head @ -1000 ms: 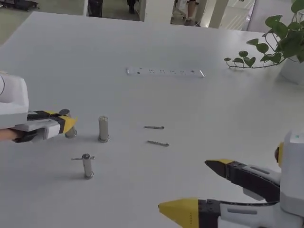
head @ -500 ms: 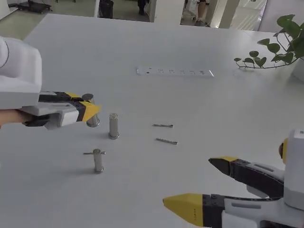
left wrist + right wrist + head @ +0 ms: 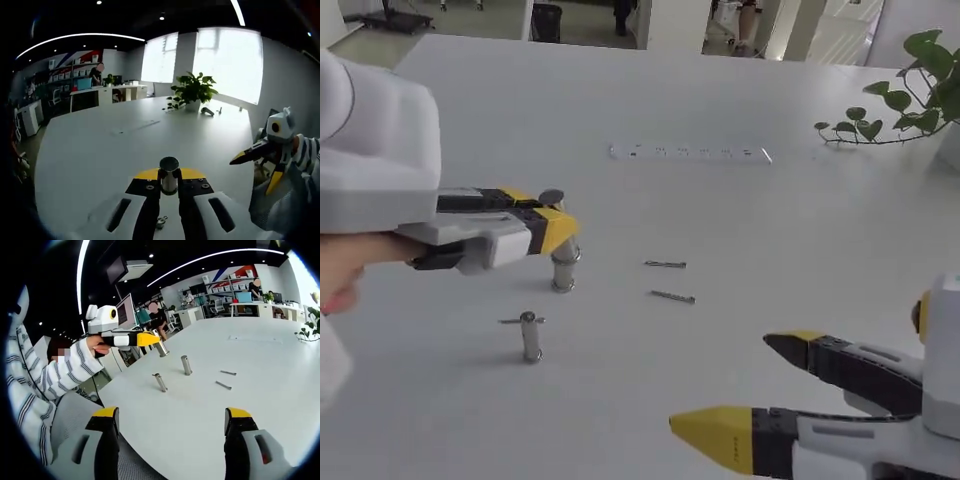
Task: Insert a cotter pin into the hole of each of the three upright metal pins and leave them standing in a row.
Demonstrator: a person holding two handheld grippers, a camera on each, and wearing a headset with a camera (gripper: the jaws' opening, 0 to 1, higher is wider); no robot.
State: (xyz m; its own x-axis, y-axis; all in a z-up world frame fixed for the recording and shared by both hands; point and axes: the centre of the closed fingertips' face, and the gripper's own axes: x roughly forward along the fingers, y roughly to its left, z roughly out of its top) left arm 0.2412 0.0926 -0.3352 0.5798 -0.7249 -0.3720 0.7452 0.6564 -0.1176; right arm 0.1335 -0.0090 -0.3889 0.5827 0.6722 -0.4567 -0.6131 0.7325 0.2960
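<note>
My left gripper (image 3: 558, 222) is shut on a short metal pin (image 3: 169, 175) and holds it tilted above the white table (image 3: 740, 220). The pin's round head (image 3: 551, 196) pokes out above the jaws. Just behind it a second pin (image 3: 563, 278) stands upright, partly hidden. A third pin (image 3: 530, 336) stands nearer me with a cotter pin through its hole. Two loose cotter pins (image 3: 665, 264) (image 3: 673, 296) lie to the right. My right gripper (image 3: 740, 385) hovers open at the near right, holding nothing. The right gripper view has the held pin (image 3: 161, 349), both standing pins (image 3: 186, 365) (image 3: 160, 382) and the right gripper (image 3: 171, 415).
A white power strip (image 3: 685, 152) lies across the far middle of the table. A potted plant (image 3: 910, 80) stands at the far right edge. Desks, shelves and people fill the room behind. The other gripper (image 3: 255, 155) and a striped sleeve (image 3: 305, 160) appear at the right of the left gripper view.
My left gripper has risen and moved right with the metal pin in it, now overlapping the standing pin. The right gripper has barely moved.
</note>
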